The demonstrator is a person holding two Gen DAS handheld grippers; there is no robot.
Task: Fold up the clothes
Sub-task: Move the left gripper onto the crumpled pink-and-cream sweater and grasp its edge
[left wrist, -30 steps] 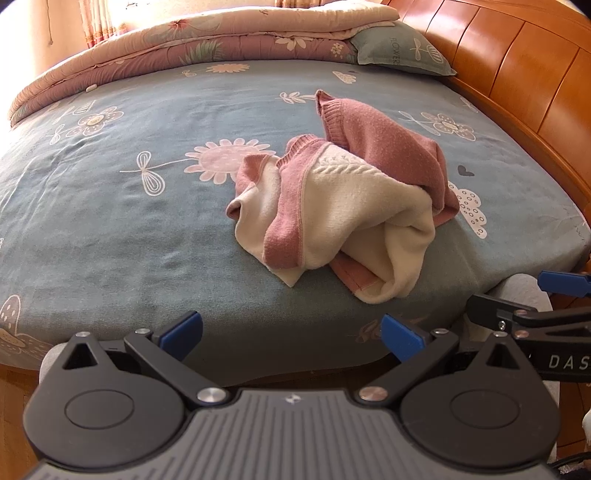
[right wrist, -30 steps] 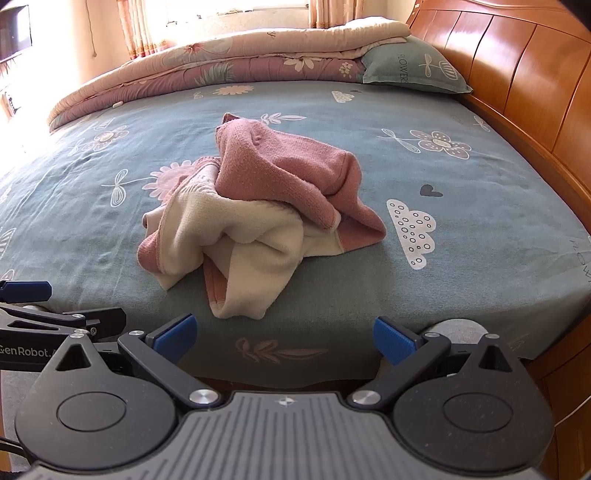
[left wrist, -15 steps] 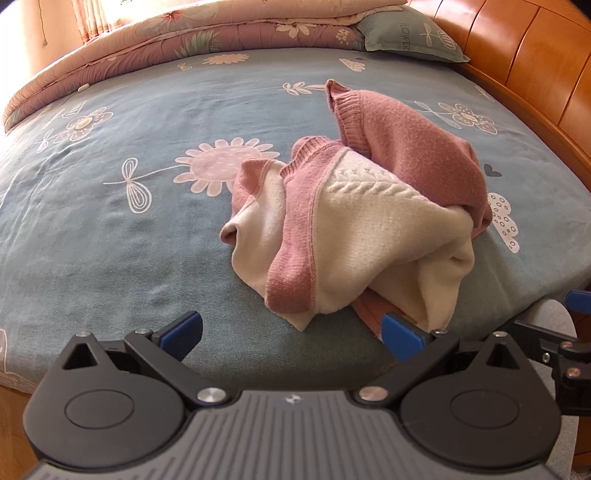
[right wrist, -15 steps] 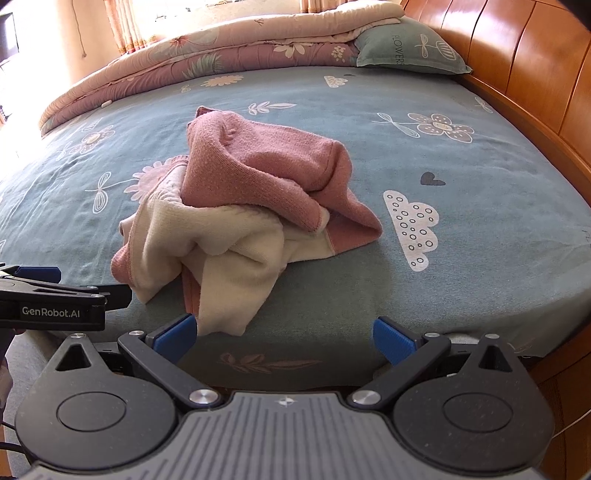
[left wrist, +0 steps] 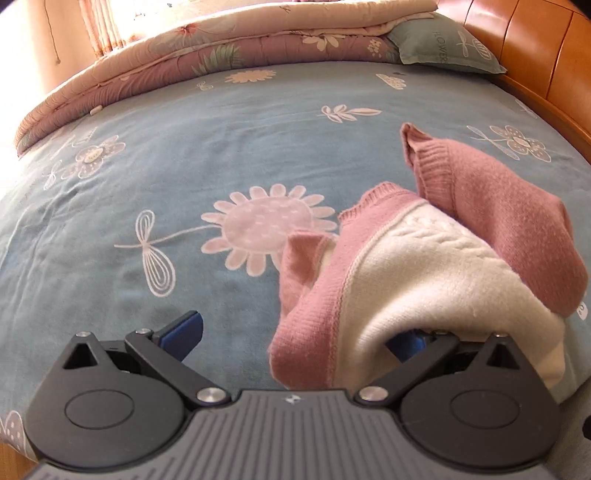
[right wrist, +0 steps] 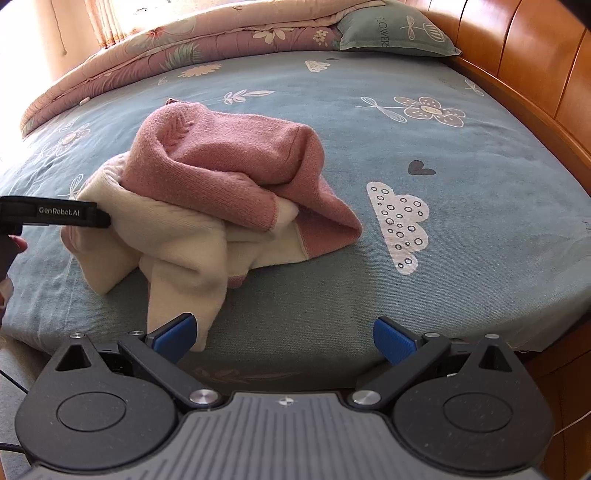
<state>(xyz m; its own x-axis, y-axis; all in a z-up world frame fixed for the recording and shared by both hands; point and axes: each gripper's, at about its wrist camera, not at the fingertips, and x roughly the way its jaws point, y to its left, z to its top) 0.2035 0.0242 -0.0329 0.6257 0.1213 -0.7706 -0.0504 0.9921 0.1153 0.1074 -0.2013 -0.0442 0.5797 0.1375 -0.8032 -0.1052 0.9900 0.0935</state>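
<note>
A crumpled pink and cream sweater (left wrist: 424, 266) lies in a heap on the blue flowered bed sheet (left wrist: 147, 177); it also shows in the right wrist view (right wrist: 221, 192). My left gripper (left wrist: 295, 338) is open, its jaws wide around the sweater's near pink edge, with the right fingertip partly under the cream fabric. In the right wrist view the left gripper's body (right wrist: 55, 216) touches the sweater's left side. My right gripper (right wrist: 284, 338) is open and empty at the bed's front edge, its left fingertip (right wrist: 173, 336) next to a hanging cream sleeve.
A folded pink quilt (right wrist: 184, 40) and a green pillow (right wrist: 391, 33) lie at the far end of the bed. A wooden headboard (right wrist: 535, 62) runs along the right side. The bed's front edge is just below the right gripper.
Both grippers have moved forward toward the sweater. The left gripper now reaches the sweater's near edge, its right finger under the cream fabric. Both stay open.
</note>
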